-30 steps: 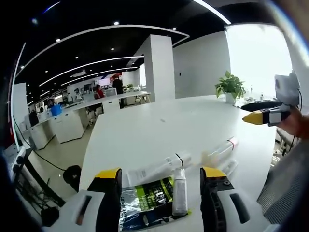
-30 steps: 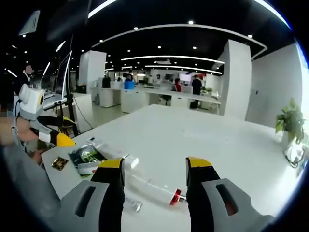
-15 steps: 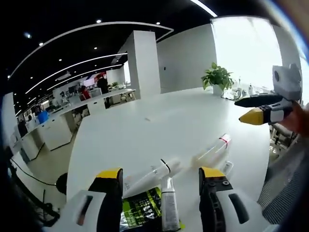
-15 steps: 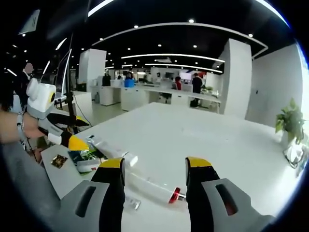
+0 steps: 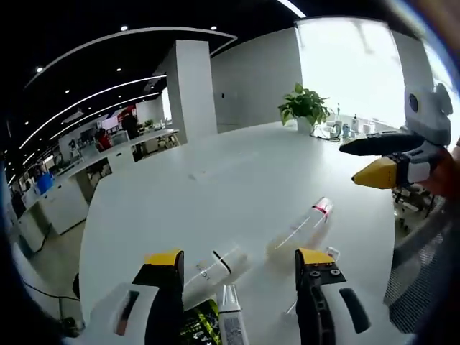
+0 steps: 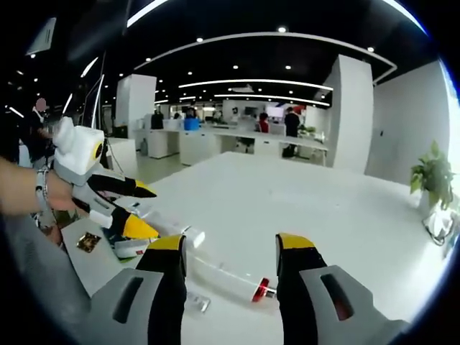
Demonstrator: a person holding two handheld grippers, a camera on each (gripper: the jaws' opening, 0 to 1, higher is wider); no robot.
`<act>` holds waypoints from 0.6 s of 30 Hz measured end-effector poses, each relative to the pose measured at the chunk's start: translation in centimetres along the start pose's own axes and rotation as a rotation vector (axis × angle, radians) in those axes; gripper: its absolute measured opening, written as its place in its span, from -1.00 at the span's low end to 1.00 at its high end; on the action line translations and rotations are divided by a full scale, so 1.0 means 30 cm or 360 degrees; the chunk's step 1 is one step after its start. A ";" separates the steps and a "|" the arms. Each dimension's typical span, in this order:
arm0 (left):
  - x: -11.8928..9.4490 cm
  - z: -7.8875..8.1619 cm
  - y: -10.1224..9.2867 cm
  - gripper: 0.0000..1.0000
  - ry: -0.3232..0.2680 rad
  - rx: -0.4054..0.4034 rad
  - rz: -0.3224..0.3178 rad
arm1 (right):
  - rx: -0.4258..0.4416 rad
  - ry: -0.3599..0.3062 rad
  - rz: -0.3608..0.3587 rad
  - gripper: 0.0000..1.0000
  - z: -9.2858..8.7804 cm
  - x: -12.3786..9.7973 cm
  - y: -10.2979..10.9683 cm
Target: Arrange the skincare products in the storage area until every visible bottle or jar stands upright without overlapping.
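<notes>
Step in hand, as I judge it: the approach, nothing gripped yet. Left gripper [image 5: 237,262] hangs over the white counter [image 5: 215,172] with its jaws spread and nothing between them; just ahead of and between the jaws lies a clear tube with a dark band [image 5: 215,264], flat on its side, and beside it a white tube [image 5: 231,327] resting against a green packet [image 5: 203,321]. Right gripper [image 6: 230,248] likewise released, jaws apart; a long clear bottle with a red collar [image 6: 230,277] lies flat just ahead of its tips, crossing between them. No product stands upright (all appear toppled). Next move probably calls for lowering one gripper onto a tube body, clenching, then tipping it onto its base away from its neighbours. Room: open-plan office, white columns, ceiling light strips, potted plant [image 5: 304,109] at the counter's far end.
</notes>
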State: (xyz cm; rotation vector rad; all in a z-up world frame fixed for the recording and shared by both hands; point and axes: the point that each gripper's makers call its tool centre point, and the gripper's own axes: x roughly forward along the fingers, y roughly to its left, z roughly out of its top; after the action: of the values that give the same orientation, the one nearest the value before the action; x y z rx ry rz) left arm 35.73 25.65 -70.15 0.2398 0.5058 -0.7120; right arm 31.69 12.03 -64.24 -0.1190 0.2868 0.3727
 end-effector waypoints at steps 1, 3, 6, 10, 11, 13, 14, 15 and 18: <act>0.010 0.001 -0.004 0.30 0.0011 0.0008 -0.0013 | 0.0002 0.0004 0.0001 -0.05 -0.002 0.001 0.000; 0.034 0.006 -0.020 0.29 0.0037 0.0028 -0.0050 | 0.0001 0.0011 0.0000 -0.05 -0.005 0.001 -0.002; 0.074 0.007 -0.049 0.28 0.0091 0.0098 -0.0117 | 0.0007 0.0010 -0.0003 -0.06 -0.005 0.001 -0.006; 0.117 -0.003 -0.082 0.25 0.0171 0.0194 -0.0186 | 0.0019 0.0016 0.0001 -0.06 -0.009 0.003 -0.006; 0.130 -0.007 -0.091 0.24 0.0193 0.0218 -0.0201 | 0.0017 0.0019 0.0002 -0.06 -0.011 0.003 -0.005; 0.153 -0.013 -0.099 0.20 0.0227 0.0236 -0.0215 | 0.0009 0.0026 0.0002 -0.07 -0.014 0.003 -0.004; 0.161 -0.016 -0.103 0.20 0.0240 0.0240 -0.0225 | 0.0007 0.0026 0.0002 -0.07 -0.014 0.003 -0.004; 0.172 -0.025 -0.112 0.20 0.0271 0.0252 -0.0248 | 0.0007 0.0026 0.0003 -0.07 -0.013 0.004 -0.003; 0.194 -0.041 -0.134 0.20 0.0333 0.0318 -0.0304 | 0.0007 0.0034 0.0001 -0.08 -0.017 0.005 -0.004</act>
State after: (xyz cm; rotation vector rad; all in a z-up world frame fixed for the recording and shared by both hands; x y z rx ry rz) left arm 36.33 19.88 -74.37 0.4607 0.6630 -0.9304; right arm 31.74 11.89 -64.77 -0.1187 0.3084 0.3713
